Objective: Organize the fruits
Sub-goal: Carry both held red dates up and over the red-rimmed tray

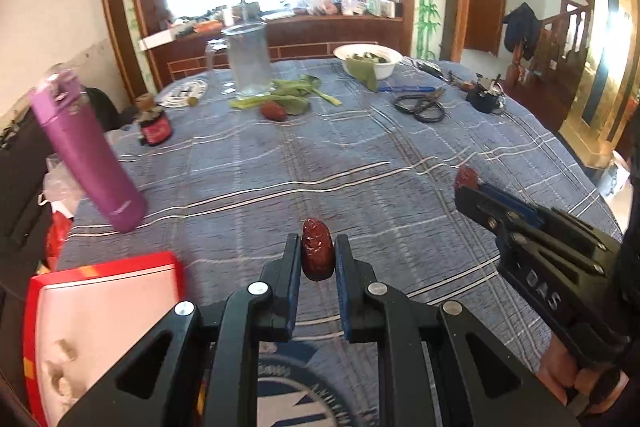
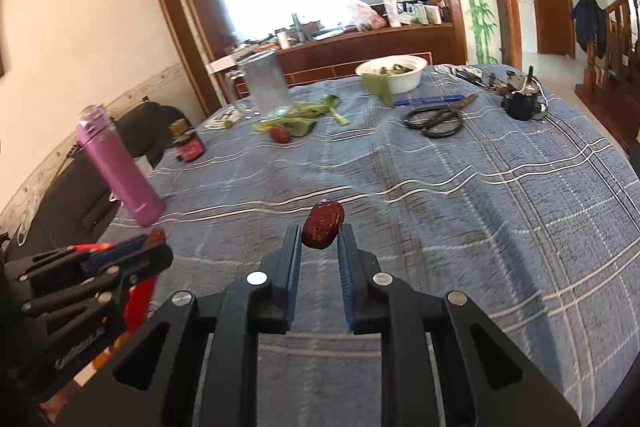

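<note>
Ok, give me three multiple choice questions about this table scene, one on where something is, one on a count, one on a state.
1. Where does the loose dried red date lie?
A. inside the white bowl
B. beside the green vegetable leaves
C. on the red box

2. How many red dates show in all?
A. one
B. three
C. five

3. What is the left gripper doing?
A. hanging open
B. gripping scissors
C. holding a date

Answers: 1 B, it sits against the green vegetable leaves near the clear glass jug. 2 B, one in each gripper plus the loose one. 3 C, its fingers clamp a wrinkled red date; the right gripper holds another date.
</note>
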{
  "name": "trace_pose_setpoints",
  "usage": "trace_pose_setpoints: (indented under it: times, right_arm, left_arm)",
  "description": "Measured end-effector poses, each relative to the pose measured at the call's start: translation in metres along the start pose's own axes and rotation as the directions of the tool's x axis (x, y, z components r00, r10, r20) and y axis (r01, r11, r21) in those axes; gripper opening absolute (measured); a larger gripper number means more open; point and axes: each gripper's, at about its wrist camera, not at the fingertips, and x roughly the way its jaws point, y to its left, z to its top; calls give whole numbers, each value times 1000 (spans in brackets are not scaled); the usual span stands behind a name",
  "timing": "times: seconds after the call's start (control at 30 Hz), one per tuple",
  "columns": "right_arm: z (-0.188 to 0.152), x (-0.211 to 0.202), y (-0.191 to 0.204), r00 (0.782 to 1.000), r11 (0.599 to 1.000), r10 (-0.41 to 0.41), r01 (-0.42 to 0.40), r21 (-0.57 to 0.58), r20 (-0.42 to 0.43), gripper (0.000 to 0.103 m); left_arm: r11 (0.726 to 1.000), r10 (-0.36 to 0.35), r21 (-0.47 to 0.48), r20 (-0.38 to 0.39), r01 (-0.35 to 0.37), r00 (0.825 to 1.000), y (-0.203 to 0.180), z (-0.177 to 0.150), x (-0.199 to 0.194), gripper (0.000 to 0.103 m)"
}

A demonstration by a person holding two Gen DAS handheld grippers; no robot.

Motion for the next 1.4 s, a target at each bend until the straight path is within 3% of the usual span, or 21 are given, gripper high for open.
trace_pose_setpoints:
  times: [0.6, 1.13, 1.4]
  right_arm:
    - [-17, -40, 102, 998, 986, 53, -47, -160, 35, 20]
    - [-62, -32, 180, 992, 955, 111, -124, -270, -65, 21]
    - [-88, -19, 204, 980, 939, 138, -175, -296, -143, 21]
  left_arm:
    - [994, 51, -98, 77, -44, 996, 63, -29, -55, 15]
    - [979, 103, -182, 37, -95, 994, 126, -75, -70, 15]
    - [962, 168, -220, -1, -164, 986, 163, -103, -72, 15]
